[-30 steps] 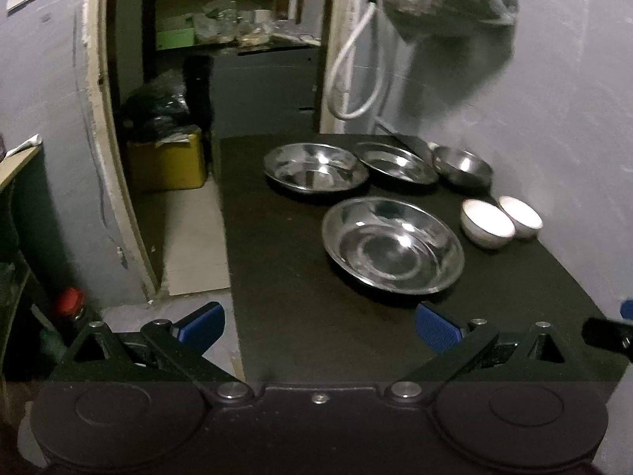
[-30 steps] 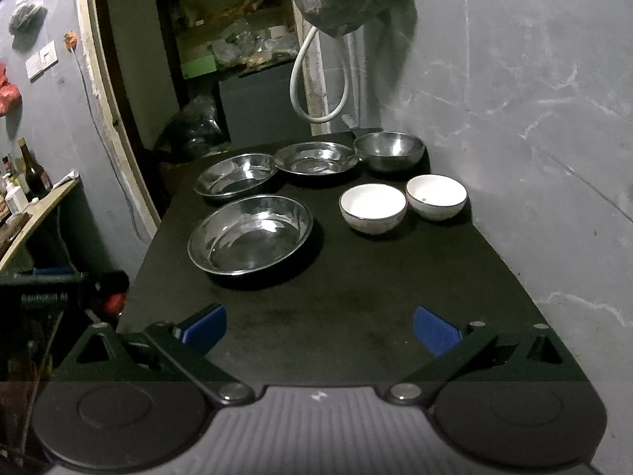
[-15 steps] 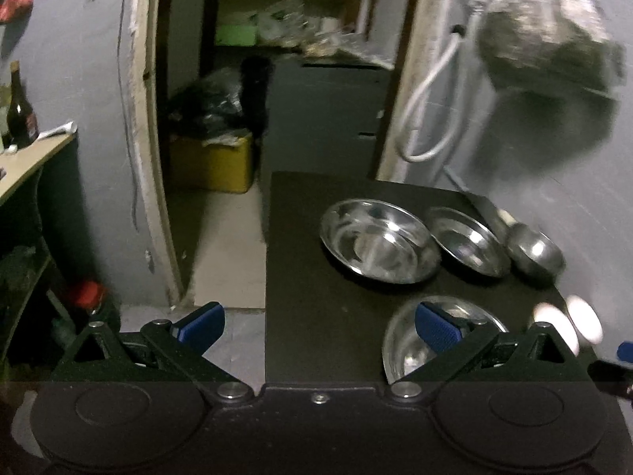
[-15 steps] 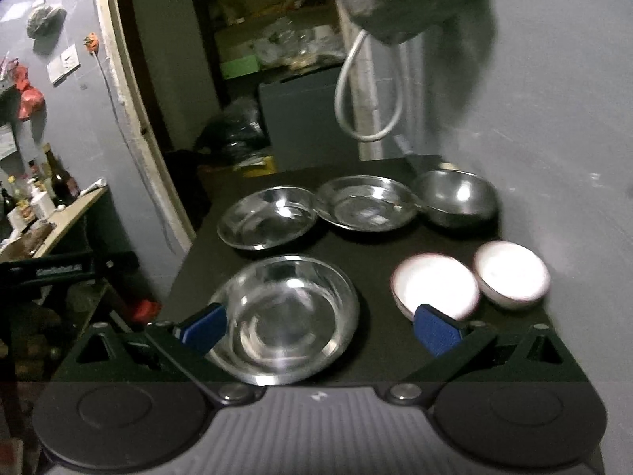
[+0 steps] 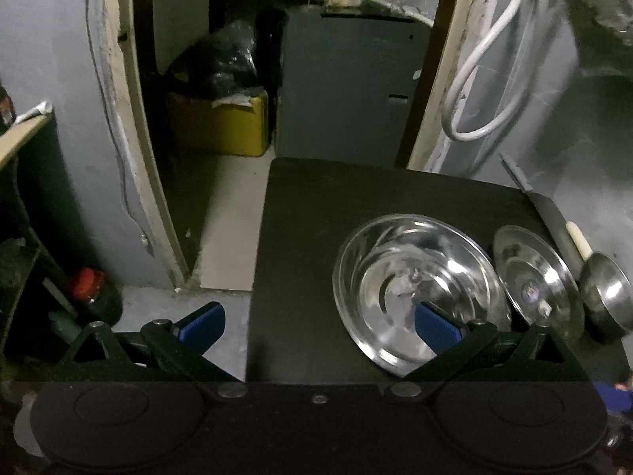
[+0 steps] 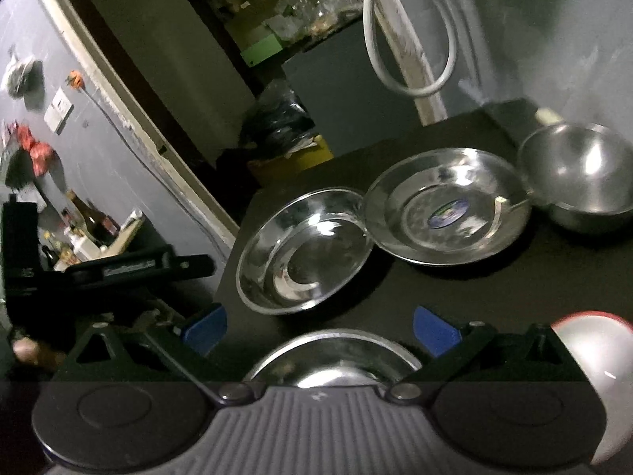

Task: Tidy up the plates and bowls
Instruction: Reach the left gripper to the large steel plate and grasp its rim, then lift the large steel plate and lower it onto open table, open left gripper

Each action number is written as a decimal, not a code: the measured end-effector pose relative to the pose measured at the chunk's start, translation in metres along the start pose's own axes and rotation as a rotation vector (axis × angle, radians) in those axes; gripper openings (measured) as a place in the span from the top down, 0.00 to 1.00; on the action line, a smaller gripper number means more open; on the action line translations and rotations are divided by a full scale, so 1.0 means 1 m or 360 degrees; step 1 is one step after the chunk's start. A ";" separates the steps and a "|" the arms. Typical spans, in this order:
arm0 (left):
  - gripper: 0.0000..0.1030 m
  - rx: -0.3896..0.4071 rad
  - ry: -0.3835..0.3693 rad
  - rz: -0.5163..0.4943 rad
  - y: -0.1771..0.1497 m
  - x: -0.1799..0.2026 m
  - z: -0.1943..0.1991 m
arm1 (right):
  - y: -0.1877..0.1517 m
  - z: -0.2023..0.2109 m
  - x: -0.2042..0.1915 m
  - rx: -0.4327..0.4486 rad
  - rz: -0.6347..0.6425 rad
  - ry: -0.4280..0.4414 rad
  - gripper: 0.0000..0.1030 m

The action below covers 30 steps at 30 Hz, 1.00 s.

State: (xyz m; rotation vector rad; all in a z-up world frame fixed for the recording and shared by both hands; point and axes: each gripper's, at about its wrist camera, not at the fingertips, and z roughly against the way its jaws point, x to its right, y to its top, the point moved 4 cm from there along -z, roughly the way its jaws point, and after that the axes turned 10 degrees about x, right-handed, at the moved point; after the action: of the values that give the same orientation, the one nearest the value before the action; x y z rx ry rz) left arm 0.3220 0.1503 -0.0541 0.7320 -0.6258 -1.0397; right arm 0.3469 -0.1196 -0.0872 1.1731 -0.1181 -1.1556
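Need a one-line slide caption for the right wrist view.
Open right gripper above a steel plate, two more plates and a bowl beyond.

No legible text; only an unreadable blue sticker [image 6: 447,213] inside a steel plate [image 6: 415,245].

Open left tongs [image 5: 318,322] hover beside a steel plate [image 5: 419,289] on the black table [image 5: 316,217].

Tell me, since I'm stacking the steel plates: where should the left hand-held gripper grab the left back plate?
Probably the near-left rim of the left back plate, from the table's open left side: its thin flared lip suits a pinch, and its right edge touches the stickered plate.
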 end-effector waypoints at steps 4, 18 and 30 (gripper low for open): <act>0.13 -0.0041 -0.0024 0.0030 0.003 0.006 -0.024 | -0.002 -0.026 0.006 -0.0030 -0.0067 0.0031 0.12; 0.74 -0.0114 -0.0058 0.0148 0.001 0.013 -0.055 | -0.001 -0.072 0.013 -0.0073 -0.0190 -0.0008 0.58; 0.91 -0.0163 -0.0043 0.0271 -0.017 -0.002 -0.046 | -0.001 -0.076 0.022 -0.0091 -0.0168 -0.0014 0.81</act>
State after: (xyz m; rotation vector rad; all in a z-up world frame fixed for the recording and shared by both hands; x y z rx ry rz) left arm 0.3470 0.1571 -0.0959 0.5660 -0.6423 -0.9186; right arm 0.4026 -0.0859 -0.1325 1.1350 -0.0298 -1.2490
